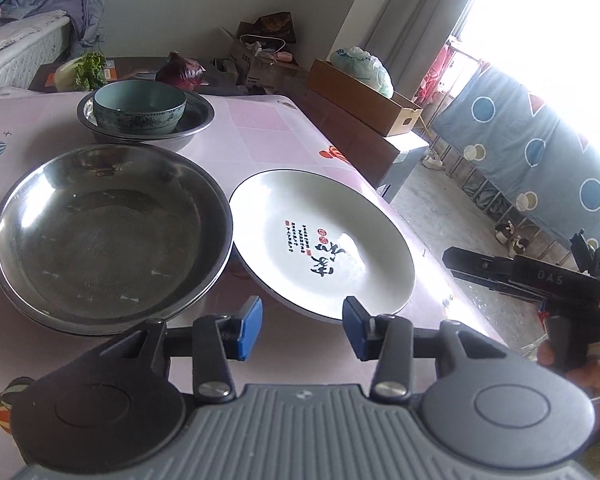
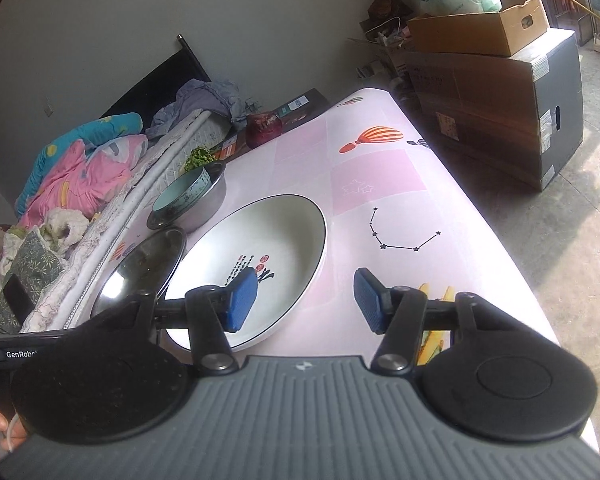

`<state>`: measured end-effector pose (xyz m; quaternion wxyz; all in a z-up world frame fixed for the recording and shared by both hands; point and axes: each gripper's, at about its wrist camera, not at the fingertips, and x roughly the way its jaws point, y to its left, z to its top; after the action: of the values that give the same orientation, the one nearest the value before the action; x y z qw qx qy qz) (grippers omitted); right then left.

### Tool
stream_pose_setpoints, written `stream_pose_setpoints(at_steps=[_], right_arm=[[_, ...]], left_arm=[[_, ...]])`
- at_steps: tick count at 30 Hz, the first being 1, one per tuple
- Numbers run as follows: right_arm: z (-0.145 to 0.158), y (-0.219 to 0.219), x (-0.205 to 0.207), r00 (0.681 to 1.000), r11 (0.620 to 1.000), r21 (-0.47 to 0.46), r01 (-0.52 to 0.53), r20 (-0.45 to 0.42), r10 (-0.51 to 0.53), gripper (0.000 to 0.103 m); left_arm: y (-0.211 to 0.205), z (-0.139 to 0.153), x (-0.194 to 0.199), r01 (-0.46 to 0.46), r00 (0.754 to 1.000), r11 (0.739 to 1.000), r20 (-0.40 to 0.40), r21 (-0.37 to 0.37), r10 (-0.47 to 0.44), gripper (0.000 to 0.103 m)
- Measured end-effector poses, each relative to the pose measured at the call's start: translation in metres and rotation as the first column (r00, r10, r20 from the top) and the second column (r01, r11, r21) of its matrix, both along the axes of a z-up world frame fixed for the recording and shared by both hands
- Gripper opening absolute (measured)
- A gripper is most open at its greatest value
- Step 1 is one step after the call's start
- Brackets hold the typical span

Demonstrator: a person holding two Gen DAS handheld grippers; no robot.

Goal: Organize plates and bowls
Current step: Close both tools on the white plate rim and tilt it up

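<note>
A white plate with black calligraphy lies on the pink table beside a large steel plate. Behind them a teal bowl sits inside a steel bowl. My left gripper is open and empty, just in front of the gap between the two plates. My right gripper is open and empty; its left finger hovers over the white plate near its front rim. The steel plate and the teal bowl in the steel bowl lie to its left.
A red onion and greens sit at the table's far edge. Cardboard boxes stand beyond the table's right side. A bed with bedding runs along the left. The right gripper's body shows off the table's right edge.
</note>
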<state>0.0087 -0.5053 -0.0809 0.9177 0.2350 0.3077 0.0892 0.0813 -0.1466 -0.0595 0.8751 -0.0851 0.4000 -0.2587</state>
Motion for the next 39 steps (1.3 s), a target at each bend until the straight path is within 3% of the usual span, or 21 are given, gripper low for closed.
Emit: stream_pose_setpoints(at_steps=[5,21,30,39], right_arm=[[-0.015,-0.013,0.033,0.999,0.999,0.04,-0.035,-0.011,0.035,0.038],[-0.036,0.001,0.132,0.983,0.981,0.1,-0.166,-0.065,0.173,0.029],[-0.031,0.011,0.109,0.98,0.983,0.08,-0.165,-0.097,0.173,0.03],[-0.028,0.025,0.038,0.98,0.986,0.104,-0.132,-0.134,0.146,0.03]], left_arm=[[-0.004,-0.011,0.006,-0.056,0.998,0.998,-0.028,-0.011,0.056,0.034],[-0.007,-0.026,0.028,-0.09,0.991,0.993,-0.107,-0.076,0.081,0.027],[-0.001,-0.029,0.026,-0.075,0.989,0.992,-0.135,-0.102,0.061,0.027],[0.01,-0.029,0.001,0.032,0.988,0.99,-0.144,-0.137,-0.052,0.023]])
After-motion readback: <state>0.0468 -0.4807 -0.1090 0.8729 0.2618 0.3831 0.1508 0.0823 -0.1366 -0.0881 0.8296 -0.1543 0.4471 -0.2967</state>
